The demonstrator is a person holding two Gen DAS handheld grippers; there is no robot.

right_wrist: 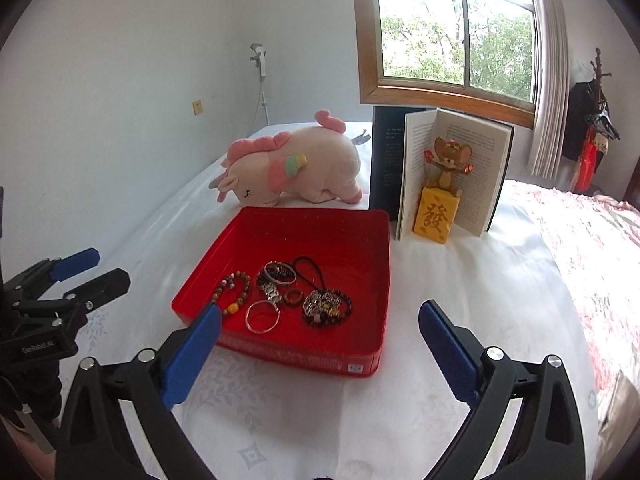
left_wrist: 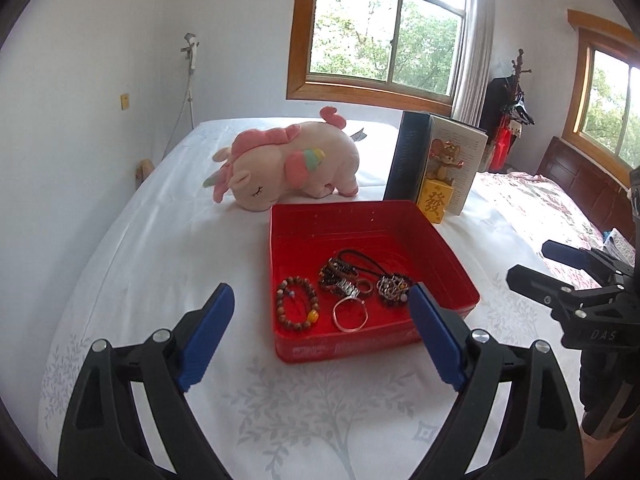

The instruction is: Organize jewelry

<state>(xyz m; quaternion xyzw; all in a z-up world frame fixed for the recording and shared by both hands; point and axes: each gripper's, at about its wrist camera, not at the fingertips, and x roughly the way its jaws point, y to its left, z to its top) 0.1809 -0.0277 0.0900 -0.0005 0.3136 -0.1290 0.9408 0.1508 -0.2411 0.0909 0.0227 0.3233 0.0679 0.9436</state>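
Observation:
A red tray (left_wrist: 452,264) (right_wrist: 372,264) sits on the white bedsheet. It holds a brown bead bracelet (left_wrist: 297,304) (right_wrist: 234,292), a silver bangle (left_wrist: 351,314) (right_wrist: 262,317), a small ring (left_wrist: 365,286) (right_wrist: 293,296), a watch (left_wrist: 344,286) (right_wrist: 270,290), a dark bead cluster (left_wrist: 394,288) (right_wrist: 326,306) and a black cord (left_wrist: 360,260) (right_wrist: 310,270). My left gripper (left_wrist: 322,300) is open and empty just before the tray's near edge. My right gripper (right_wrist: 320,320) is open and empty at the tray's near side. Each gripper shows in the other's view, at the right (left_wrist: 536,266) and left (right_wrist: 104,268).
A pink plush unicorn (left_wrist: 286,164) (right_wrist: 292,166) lies behind the tray. An open book (left_wrist: 436,160) (right_wrist: 440,172) stands upright at the back right with a mouse figurine on a yellow block (left_wrist: 438,188) (right_wrist: 438,204) in front. A pink quilt (right_wrist: 592,240) covers the bed at right.

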